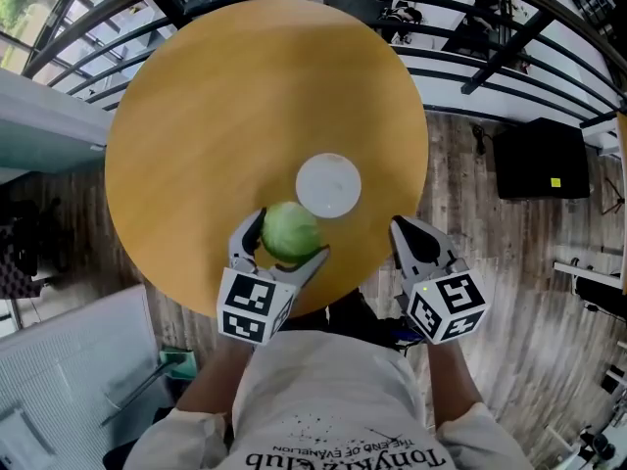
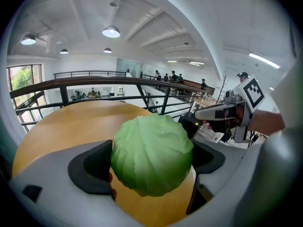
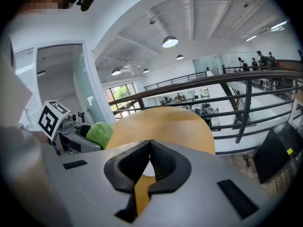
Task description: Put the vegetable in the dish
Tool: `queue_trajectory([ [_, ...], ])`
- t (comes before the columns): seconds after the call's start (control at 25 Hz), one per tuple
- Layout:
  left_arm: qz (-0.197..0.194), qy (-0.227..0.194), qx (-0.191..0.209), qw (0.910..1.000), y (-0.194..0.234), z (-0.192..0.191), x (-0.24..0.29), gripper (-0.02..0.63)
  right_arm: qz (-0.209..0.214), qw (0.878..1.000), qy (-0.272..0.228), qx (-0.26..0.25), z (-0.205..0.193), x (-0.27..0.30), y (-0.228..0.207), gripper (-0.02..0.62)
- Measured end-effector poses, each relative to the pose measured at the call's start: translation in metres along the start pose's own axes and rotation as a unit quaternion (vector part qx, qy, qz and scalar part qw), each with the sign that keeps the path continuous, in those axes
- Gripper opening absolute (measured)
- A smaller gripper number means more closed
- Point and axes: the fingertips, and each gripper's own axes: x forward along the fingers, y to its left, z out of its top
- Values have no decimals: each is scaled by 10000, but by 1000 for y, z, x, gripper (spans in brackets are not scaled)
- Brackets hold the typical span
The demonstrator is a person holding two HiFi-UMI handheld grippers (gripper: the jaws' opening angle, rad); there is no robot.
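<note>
Left gripper view: left hand-held gripper (image 2: 150, 165) is clamped on the cabbage (image 2: 152, 152), one dark pad on each side of the head, roughly at its widest part. The grip looks centred and the leaves aren't visibly crushed. The cabbage seems lifted clear of the table (image 1: 245, 96), with wood showing under it, but I can't be sure of the gap.

Head view: the white dish (image 1: 328, 185) is empty and sits on the table just beyond and to the right of the held cabbage. They lie very near each other in this view.

Step in hand, as I judge it, is carry and place. Move forward and right until the cabbage is over the dish centre, not the rim. Lower it until it rests on the dish, then let the jaws part. It's round, so dropping it early would likely let it roll off the shallow dish or the near table edge.

Right hand-held gripper (image 3: 149, 157) has its jaws pressed together on nothing. It sits at the near table edge, right of the dish and out of the path.
</note>
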Motion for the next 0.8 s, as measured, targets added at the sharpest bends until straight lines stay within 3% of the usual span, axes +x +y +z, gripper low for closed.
queue_trajectory([
  [0.8,-56,519,218,9984,23,-13,61,494,140,9991,293,275,-18,45,-28,25],
])
